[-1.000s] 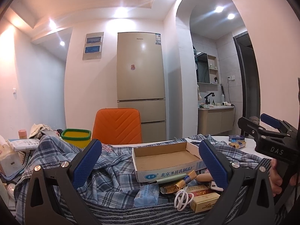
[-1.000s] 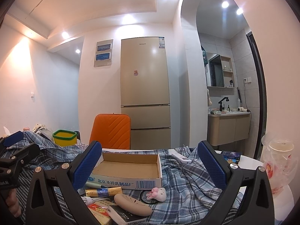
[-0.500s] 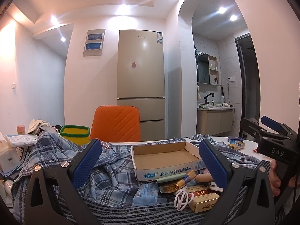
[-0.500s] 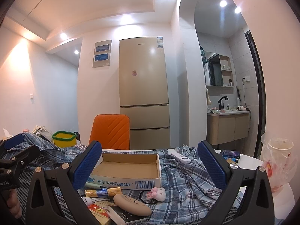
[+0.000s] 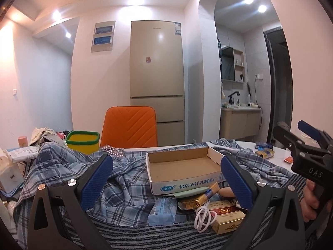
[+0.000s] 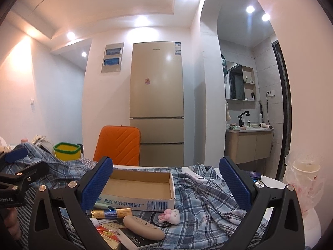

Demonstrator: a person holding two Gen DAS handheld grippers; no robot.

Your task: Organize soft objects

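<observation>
A blue plaid shirt lies crumpled over the table, and its other part shows in the right wrist view. An open, empty cardboard box rests on it. A grey striped cloth lies in front. My left gripper is open above the clutter, holding nothing. My right gripper is open too, over the box and a pink bunny hair tie. Each gripper shows in the other's view: the right gripper and the left gripper.
Small items lie before the box: a blue tissue pack, a white cable, cigarette boxes, a beige oval case. A bagged cup stands at the right. An orange chair and green-rimmed bin are behind.
The left wrist view has shifted slightly, with the room sitting a little higher in frame. The right gripper has stayed put. Both grippers stay open.
</observation>
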